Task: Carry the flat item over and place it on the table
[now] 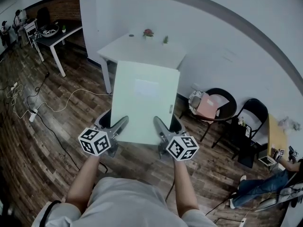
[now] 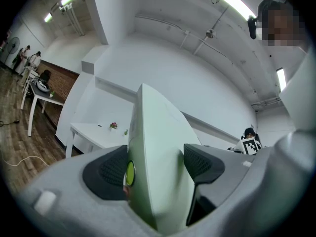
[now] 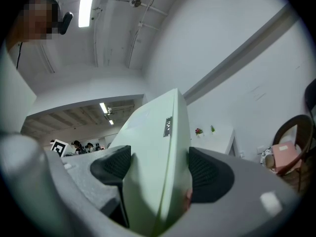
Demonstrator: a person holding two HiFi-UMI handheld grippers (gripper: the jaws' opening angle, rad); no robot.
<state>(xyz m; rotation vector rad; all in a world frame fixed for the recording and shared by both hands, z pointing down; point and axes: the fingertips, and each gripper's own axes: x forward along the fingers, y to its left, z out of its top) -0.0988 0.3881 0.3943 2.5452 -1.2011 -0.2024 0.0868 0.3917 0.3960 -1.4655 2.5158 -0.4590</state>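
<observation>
You've got your left gripper [image 1: 123,123] and right gripper [image 1: 157,123] both clamped on the pale green flat item [image 1: 147,109], its label [image 1: 147,87] unreadable, white table [image 1: 135,50] at twelve o'clock.

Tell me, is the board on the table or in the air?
In the air: the board is pinched by left tongs and right tongs, table ahead.

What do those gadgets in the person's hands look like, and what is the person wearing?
The left gripper and right gripper have pale grey bodies. Each has two jaws lined with dark, finely dotted pads. Each also carries a cube covered in black-and-white square markers. The person wears a light grey short-sleeved shirt.
</observation>
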